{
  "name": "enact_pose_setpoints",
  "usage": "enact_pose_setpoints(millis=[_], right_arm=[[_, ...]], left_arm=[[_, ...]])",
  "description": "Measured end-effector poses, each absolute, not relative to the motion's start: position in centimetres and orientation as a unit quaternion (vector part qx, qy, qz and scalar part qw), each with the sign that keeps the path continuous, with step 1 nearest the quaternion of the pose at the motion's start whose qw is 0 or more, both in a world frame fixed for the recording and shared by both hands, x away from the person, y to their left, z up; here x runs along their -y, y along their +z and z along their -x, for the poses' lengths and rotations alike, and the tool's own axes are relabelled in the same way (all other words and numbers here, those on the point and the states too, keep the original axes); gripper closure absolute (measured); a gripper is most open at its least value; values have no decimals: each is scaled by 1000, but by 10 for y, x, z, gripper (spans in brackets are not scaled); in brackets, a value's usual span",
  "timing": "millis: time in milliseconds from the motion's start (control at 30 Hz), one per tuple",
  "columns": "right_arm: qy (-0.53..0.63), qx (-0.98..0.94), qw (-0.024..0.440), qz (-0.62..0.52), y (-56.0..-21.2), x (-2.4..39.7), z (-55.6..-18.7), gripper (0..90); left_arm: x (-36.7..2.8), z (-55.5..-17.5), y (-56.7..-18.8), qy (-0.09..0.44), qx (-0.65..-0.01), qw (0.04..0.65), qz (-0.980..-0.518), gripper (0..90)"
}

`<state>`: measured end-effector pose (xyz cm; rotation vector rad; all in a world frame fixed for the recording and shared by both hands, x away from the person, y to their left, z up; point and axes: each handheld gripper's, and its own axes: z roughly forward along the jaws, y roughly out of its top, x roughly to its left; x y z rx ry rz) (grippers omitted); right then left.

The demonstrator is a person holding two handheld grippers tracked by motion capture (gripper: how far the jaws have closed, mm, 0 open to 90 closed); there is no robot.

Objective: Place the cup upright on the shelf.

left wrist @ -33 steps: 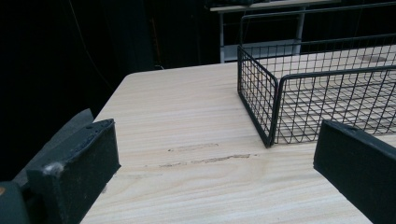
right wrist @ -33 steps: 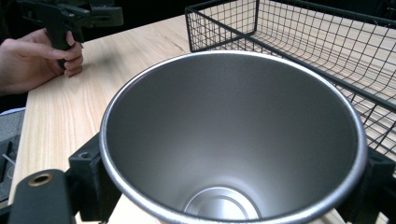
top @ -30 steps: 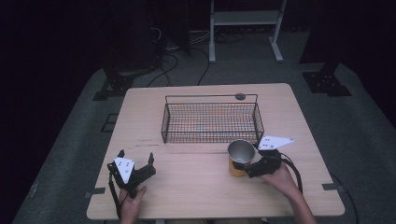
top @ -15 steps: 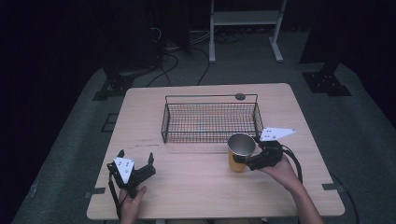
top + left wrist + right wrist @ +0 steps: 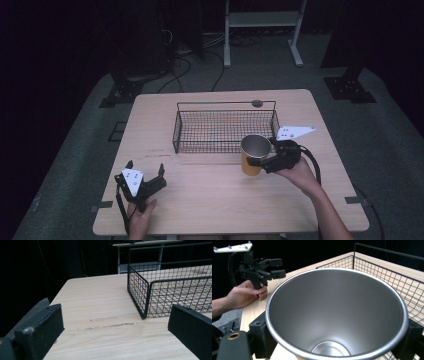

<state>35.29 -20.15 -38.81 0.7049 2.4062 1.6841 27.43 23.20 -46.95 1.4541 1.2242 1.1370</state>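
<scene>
Steel inside and yellow outside, one cup is on record, pinched between the two jaws of my right gripper, which press its wall from either side just under the rim. I hold the cup upright with its mouth up, close against the near right corner of the wire basket, outside it; I cannot tell whether its base touches the table. One basket is present, black, standing toward the far middle of the single wooden table. In the right gripper view the cup looks bare inside. My left gripper rests near the front left of the table, well apart from the cup, its two jaws spread wide with nothing between them. One small dark disc lies beyond the basket's far rail.
</scene>
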Motion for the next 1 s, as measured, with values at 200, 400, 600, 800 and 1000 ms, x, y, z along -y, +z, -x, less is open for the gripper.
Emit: enact_pose_setpoints(millis=[200, 400, 600, 800, 1000], right_arm=[[559, -794, 59, -230, -379, 199, -359, 128], [560, -794, 55, -228, -372, 196, -366, 128], [564, -792, 50, -227, -366, 194, -372, 128], [564, -793, 50, -225, -360, 191, -379, 128], [564, -793, 49, -224, -352, 188, -386, 128]], left_arm=[[-232, -274, -469, 459, -495, 447, -587, 0], [-232, -274, -469, 459, -495, 447, -587, 0], [-232, -275, -469, 458, -496, 448, -586, 0], [-233, -275, -469, 458, -496, 447, -587, 0], [-233, -275, -469, 458, -497, 448, -586, 0]])
